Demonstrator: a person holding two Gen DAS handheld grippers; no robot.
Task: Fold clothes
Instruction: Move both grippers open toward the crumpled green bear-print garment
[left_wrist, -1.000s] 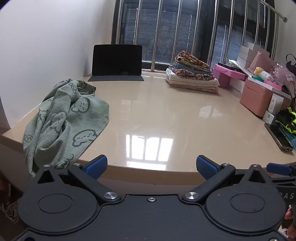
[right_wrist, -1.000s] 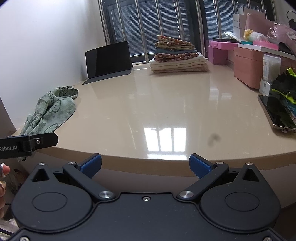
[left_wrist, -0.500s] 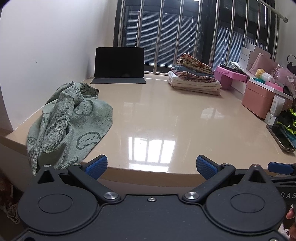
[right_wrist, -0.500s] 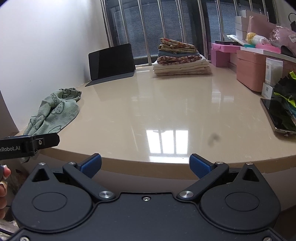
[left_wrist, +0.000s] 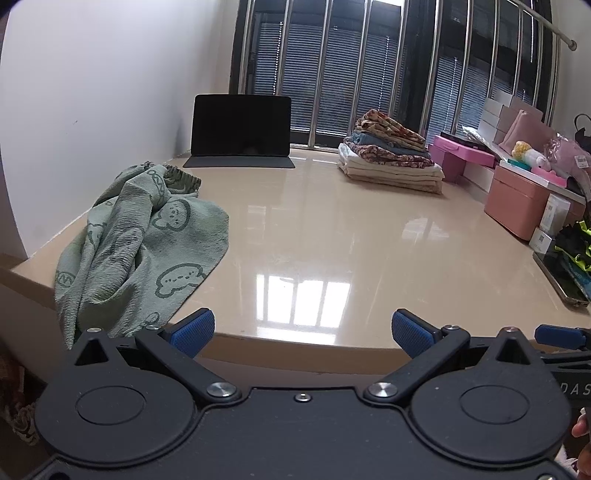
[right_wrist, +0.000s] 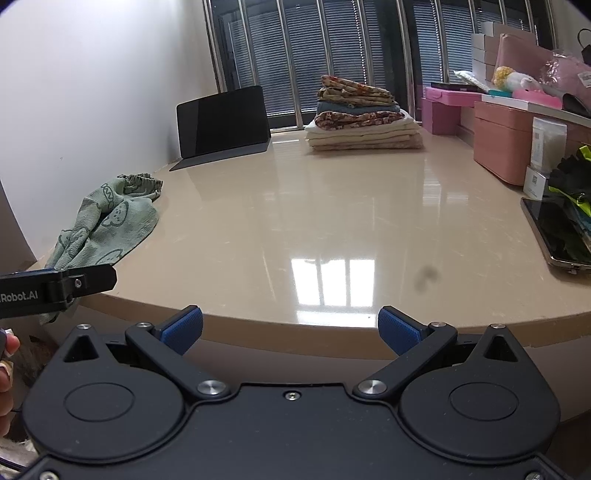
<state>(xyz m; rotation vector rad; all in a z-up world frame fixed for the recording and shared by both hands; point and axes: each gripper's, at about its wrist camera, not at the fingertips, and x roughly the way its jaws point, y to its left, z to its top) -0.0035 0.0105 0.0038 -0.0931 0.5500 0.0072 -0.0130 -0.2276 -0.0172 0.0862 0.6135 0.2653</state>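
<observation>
A crumpled green garment with bear prints (left_wrist: 140, 243) lies on the left part of the beige table (left_wrist: 332, 229), one end hanging over the near edge. It also shows in the right wrist view (right_wrist: 107, 225). My left gripper (left_wrist: 301, 334) is open and empty, just short of the table's near edge, right of the garment. My right gripper (right_wrist: 290, 328) is open and empty, at the near edge and further right. The left gripper's body (right_wrist: 55, 288) shows at the left in the right wrist view.
A stack of folded clothes (left_wrist: 391, 162) sits at the back by the barred window. A black tablet on a stand (left_wrist: 240, 129) is at the back left. Pink boxes (left_wrist: 524, 199), a phone (right_wrist: 550, 232) and black-and-yellow items (right_wrist: 576, 177) line the right side.
Both grippers have risen a little and edged toward the table. The garment and the other things have not moved. Both grippers stay open.
</observation>
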